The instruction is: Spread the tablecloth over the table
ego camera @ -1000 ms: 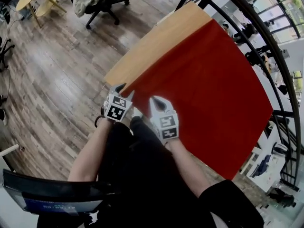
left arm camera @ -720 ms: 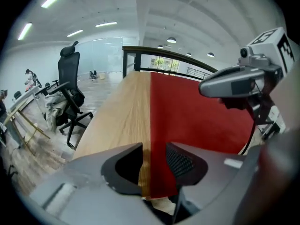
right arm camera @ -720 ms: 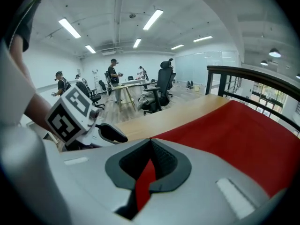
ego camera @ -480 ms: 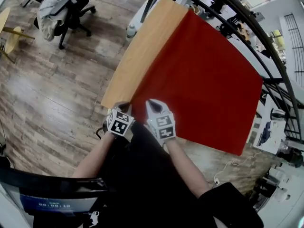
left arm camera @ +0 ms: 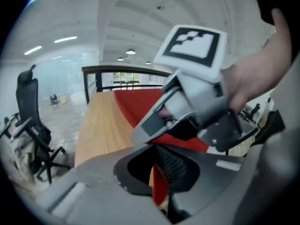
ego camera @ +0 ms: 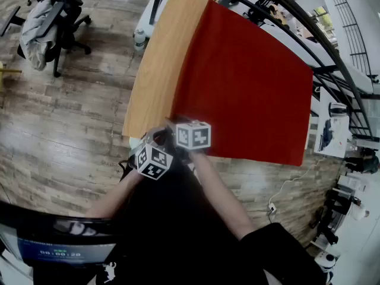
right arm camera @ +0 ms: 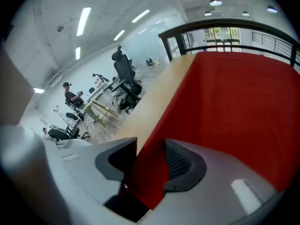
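Tabletop [ego camera: 155,70] is running long away from the person, w/ a bare wood strip showing along its left side. The red tablecloth [ego camera: 249,82] is lying over the rest, its near-left corner right at both grippers (so the pull prob. needs to go left, across the long axis). Left gripper [left arm camera: 159,184] is clamping that corner's edge. Right gripper [right arm camera: 147,165], just beside it, is standing wide, its jaws having just been opening, w/ cloth sitting loose between them.

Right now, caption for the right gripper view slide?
Right tongs, just opened, straddle the edge of the red tablecloth on the wooden table.
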{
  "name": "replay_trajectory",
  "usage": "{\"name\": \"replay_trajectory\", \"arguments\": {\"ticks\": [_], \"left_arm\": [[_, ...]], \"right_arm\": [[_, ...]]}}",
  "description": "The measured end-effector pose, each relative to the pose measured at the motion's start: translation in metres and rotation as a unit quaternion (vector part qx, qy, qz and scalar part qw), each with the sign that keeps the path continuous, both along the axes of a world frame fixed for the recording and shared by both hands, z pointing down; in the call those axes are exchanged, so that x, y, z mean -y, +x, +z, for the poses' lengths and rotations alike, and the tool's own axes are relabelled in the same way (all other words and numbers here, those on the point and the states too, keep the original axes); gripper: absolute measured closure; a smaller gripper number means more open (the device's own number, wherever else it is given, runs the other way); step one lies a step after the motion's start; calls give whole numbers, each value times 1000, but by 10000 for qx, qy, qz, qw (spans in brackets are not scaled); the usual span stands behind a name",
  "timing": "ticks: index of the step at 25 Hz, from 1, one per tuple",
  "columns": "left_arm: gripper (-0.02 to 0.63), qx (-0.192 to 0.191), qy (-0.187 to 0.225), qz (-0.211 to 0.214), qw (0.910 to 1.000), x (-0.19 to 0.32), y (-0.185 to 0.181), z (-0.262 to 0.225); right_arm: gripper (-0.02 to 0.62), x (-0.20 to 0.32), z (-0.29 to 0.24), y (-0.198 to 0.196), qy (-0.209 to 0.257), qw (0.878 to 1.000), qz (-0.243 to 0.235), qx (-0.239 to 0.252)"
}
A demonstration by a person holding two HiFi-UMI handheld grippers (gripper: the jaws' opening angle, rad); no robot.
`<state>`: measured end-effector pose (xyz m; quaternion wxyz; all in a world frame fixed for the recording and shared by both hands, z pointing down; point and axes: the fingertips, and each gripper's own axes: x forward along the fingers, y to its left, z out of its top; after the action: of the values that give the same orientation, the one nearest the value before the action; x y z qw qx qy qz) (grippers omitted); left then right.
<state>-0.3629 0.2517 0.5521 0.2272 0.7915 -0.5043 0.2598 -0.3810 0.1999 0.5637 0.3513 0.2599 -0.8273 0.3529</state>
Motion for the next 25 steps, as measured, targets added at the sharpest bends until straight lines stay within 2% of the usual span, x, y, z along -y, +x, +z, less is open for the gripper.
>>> {"name": "replay_trajectory", "arguments": {"ticks": [1, 2, 3, 4, 6, 7, 9, 11, 13, 14, 16, 19, 22, 23, 25], "left_arm": [[595, 64, 129, 188, 9997, 1, 11, -8], [595, 52, 238, 352, 9991, 1, 22, -15], [590, -53, 324, 471, 9984, 2, 32, -22], [576, -244, 384, 525, 9976, 2, 40, -29], [481, -757, 447, 436, 9952, 3, 50, -43], [463, -972, 459, 331, 9937, 3, 52, -50], [462, -1161, 412, 120, 9923, 4, 55, -57], [470, -1149, 231, -83, 9931, 5, 61, -45], [493, -1147, -27, -361, 9927, 2, 69, -24], [525, -1202, -167, -514, 9913, 1, 75, -15], [546, -1344, -453, -662, 9877, -1, 101, -2], [545, -1434, -909, -257, 9852, -9, 166, 7], [588, -1815, -1335, 83, 9743, -33, 238, 13], [592, -1984, -1336, 77, 9709, -42, 255, 12], [592, -2115, -1113, 3, 9710, -52, 272, 6]], "right_arm": [[421, 2, 1, 6, -92, 9999, 71, -69], [510, 5, -1, 12, -68, 9999, 76, -90], [571, 8, -5, 19, 42, 10000, 25, -84], [581, 12, -11, 26, 200, 9997, -67, -79], [583, 18, -21, 49, 484, 9984, -291, -54], [583, 20, -26, 64, 545, 9978, -376, 14], [583, 26, -33, 97, 552, 9970, -483, 235], [583, 31, -35, 131, 542, 9956, -650, 399], [583, 31, -28, 161, 487, 9934, -880, 545], [583, 31, -22, 176, 451, 9920, -1007, 614], [583, 35, -9, 203, 388, 9883, -1293, 713], [581, 52, 8, 236, 355, 9831, -1624, 771], [581, 62, 19, 259, 374, 9804, -1798, 707], [581, 62, 22, 263, 450, 9788, -1903, 613], [564, 66, 27, 265, 771, 9725, -2182, 266]]}}
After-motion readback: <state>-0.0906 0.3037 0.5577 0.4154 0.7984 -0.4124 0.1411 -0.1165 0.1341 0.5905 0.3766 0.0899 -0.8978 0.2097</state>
